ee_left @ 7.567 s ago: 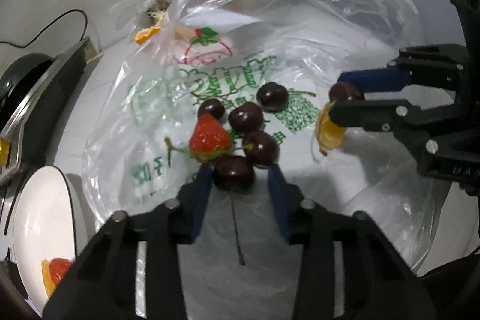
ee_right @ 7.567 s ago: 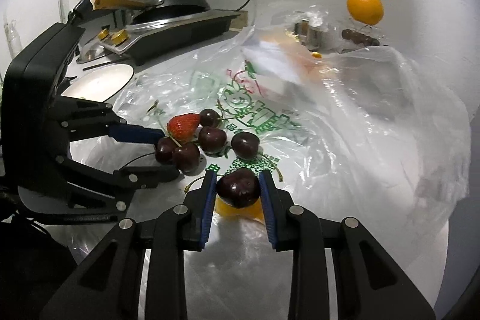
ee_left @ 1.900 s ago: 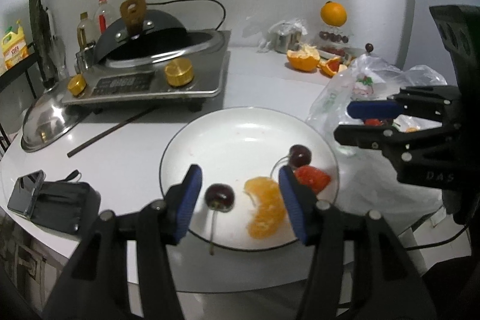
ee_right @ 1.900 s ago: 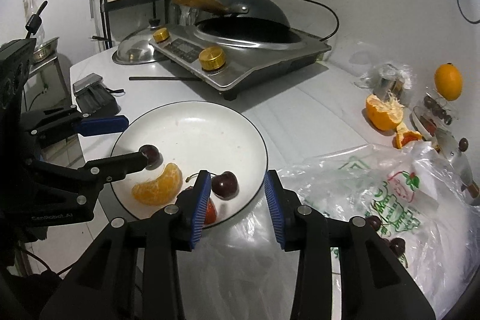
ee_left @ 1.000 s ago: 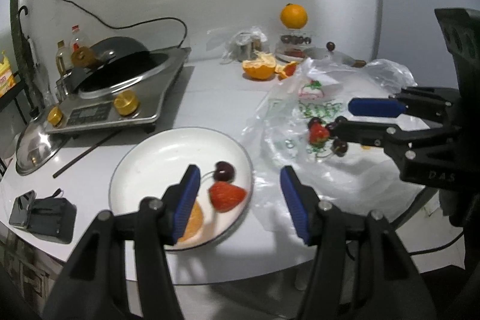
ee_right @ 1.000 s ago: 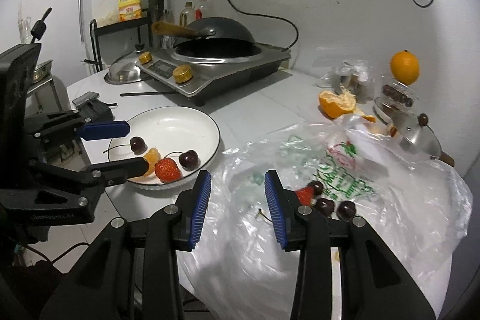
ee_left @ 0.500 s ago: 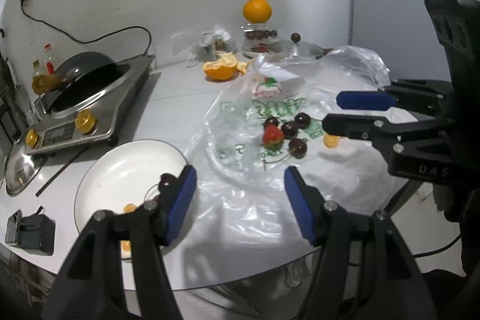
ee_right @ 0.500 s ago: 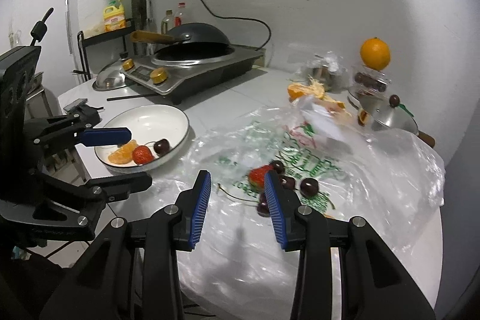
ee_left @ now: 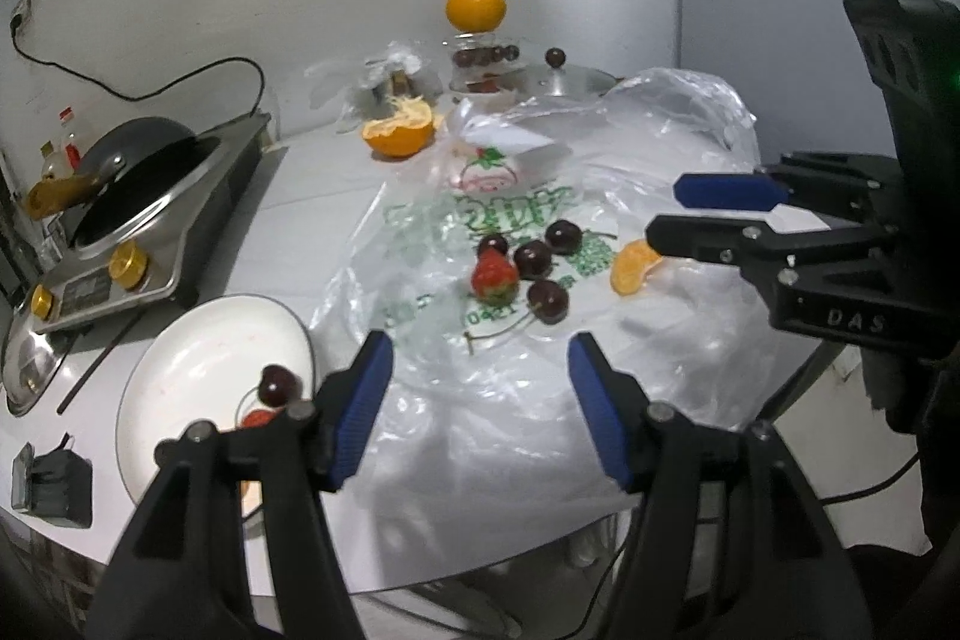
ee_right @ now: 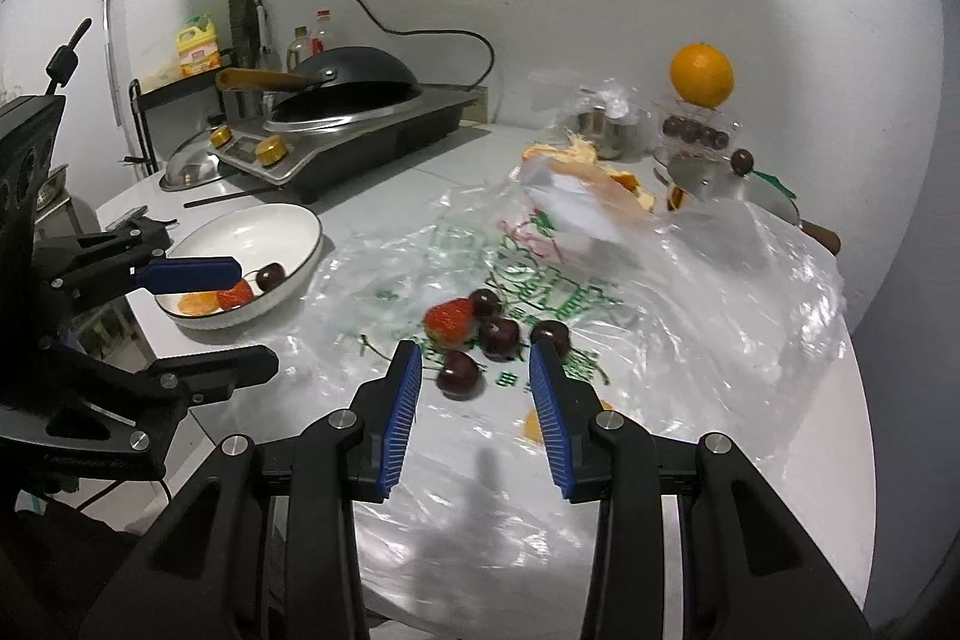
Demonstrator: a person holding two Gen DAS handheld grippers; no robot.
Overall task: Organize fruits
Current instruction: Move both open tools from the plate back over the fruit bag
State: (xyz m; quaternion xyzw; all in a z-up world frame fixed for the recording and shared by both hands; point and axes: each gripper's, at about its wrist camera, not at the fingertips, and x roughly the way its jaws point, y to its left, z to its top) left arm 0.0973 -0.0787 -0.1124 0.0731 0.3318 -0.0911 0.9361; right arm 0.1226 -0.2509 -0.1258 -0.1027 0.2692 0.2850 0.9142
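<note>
Fruit left to sort: strawberry [ee_left: 494, 277] + four cherries [ee_left: 547, 301] sit in a cluster on the plastic bag [ee_left: 660, 148], w/ an orange slice [ee_left: 635, 268] off to the right side of the cluster. Plate [ee_right: 252, 226] on the left already has a cherry, strawberry, orange slice in it.

My left gripper [ee_left: 480, 406] is spread, nothing between the jaws; they have just been opening a bit wider. Right gripper [ee_right: 474, 406] also parted, empty, hanging above the bag.

Key relation: in the right wrist view the nearest cherry [ee_right: 459, 375] lies straight ahead, just past the right fingertips, roughly centred in the gap. Its stem trails left toward the strawberry side. In the left wrist view the cluster is ahead and farther off, so I judge the right hand is nearer to the cherries. The orange slice is close under the right gripper's outer finger, part hidden. Left is closer to the plate.

Next, prob. right goes fwd + down on that front cherry.
</note>
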